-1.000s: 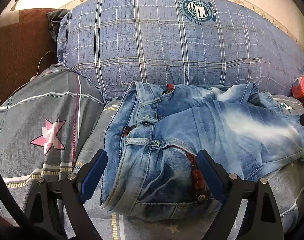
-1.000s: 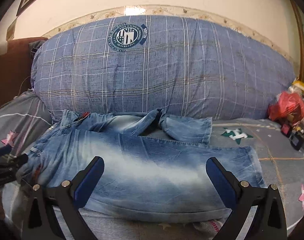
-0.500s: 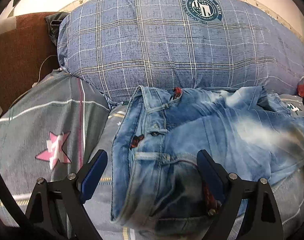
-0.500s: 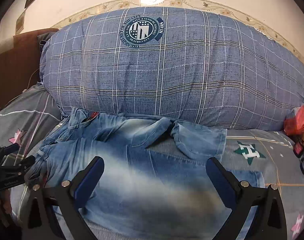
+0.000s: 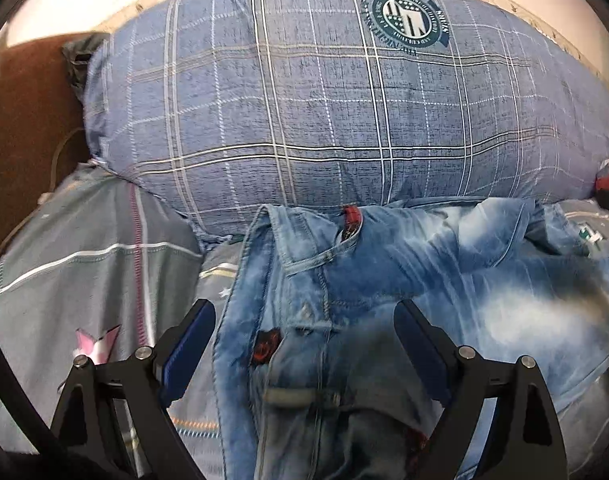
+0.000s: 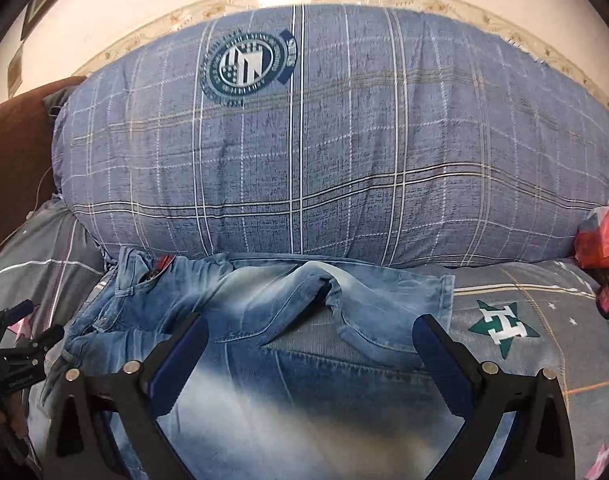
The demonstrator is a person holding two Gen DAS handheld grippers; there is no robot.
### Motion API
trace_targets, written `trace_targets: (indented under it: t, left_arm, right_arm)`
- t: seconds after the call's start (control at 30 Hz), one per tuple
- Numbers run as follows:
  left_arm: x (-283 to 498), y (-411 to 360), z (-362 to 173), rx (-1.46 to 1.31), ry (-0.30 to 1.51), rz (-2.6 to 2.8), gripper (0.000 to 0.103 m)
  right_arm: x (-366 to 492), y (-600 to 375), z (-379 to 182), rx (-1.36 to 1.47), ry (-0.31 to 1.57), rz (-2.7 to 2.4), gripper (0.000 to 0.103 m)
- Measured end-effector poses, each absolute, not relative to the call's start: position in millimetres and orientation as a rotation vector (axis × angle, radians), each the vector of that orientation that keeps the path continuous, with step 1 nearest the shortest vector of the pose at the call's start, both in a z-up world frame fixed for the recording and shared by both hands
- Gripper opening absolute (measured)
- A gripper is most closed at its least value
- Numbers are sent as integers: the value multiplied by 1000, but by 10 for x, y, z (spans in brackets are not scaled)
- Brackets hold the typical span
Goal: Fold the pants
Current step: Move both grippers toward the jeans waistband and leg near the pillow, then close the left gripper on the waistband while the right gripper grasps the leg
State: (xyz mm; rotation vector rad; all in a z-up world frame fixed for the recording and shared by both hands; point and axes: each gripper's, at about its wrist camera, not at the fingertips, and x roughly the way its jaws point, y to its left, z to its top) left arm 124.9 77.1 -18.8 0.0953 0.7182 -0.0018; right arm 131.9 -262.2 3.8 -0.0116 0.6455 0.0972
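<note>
Faded blue jeans (image 5: pixel 384 300) lie on the bed in front of a big pillow, waistband to the left, legs running right. In the right wrist view the jeans (image 6: pixel 288 320) show one leg folded back, its hem by the pillow. My left gripper (image 5: pixel 304 344) is open and empty, its jaws either side of the waist and fly. My right gripper (image 6: pixel 308 356) is open and empty over the legs. The left gripper also shows at the left edge of the right wrist view (image 6: pixel 16 344).
A large blue plaid pillow (image 5: pixel 324 120) stands right behind the jeans. The grey star-print bedsheet (image 5: pixel 84 272) lies under them. A red bag and small items (image 6: pixel 600 240) sit at the far right. A brown headboard (image 5: pixel 20 112) is at the left.
Both grippers have moved forward over the jeans toward the pillow. The waistband and legs now sit lower and closer in the views. Both stay open.
</note>
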Motion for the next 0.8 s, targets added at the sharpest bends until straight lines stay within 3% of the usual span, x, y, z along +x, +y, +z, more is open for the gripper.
trace_targets:
  t: [0.2, 0.47, 0.8]
  left_arm:
    - [1794, 911, -108, 70, 781, -24, 91]
    - [2481, 984, -227, 76, 856, -38, 91]
    - [3176, 1182, -658, -37, 987, -2, 91]
  right_arm:
    - [1775, -2765, -2, -42, 753, 86, 103]
    - [2453, -3138, -203, 163, 946, 93, 103]
    - [3168, -3649, -582, 213, 1044, -4, 103]
